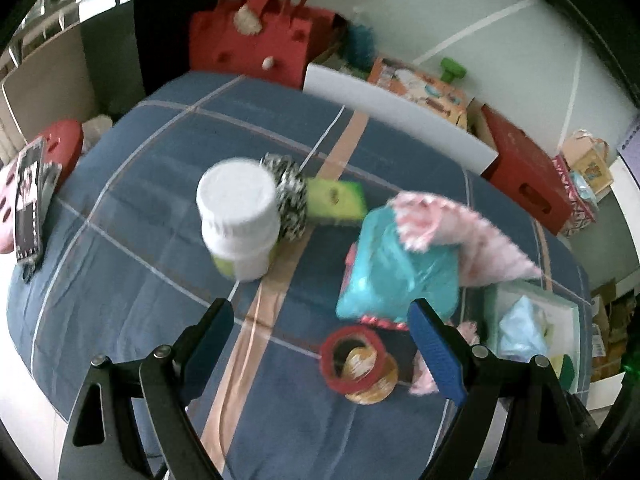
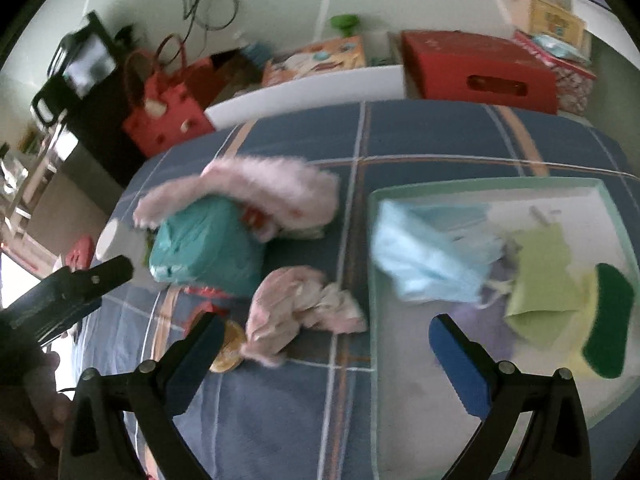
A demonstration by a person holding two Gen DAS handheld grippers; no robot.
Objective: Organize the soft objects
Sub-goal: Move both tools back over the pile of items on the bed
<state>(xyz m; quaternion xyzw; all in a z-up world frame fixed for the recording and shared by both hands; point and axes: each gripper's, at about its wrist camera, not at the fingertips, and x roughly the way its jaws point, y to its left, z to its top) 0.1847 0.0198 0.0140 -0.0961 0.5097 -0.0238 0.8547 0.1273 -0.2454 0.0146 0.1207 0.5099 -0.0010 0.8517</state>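
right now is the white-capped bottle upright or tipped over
Upright. The white-capped bottle stands on its base on the blue plaid cloth, cap on top, beside the black-and-white scrubber. The picture is blurred.

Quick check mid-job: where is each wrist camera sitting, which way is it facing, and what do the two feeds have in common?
Left wrist: on the left tongs, angled down at the bed; white-capped bottle, red tape roll ahead; its own open fingers show.
Right wrist: on the right tongs, angled down over the tray holding a blue mask; open fingers, the left tongs' tip, and a hand show.
Shared: teal bag, plaid bedsheet.
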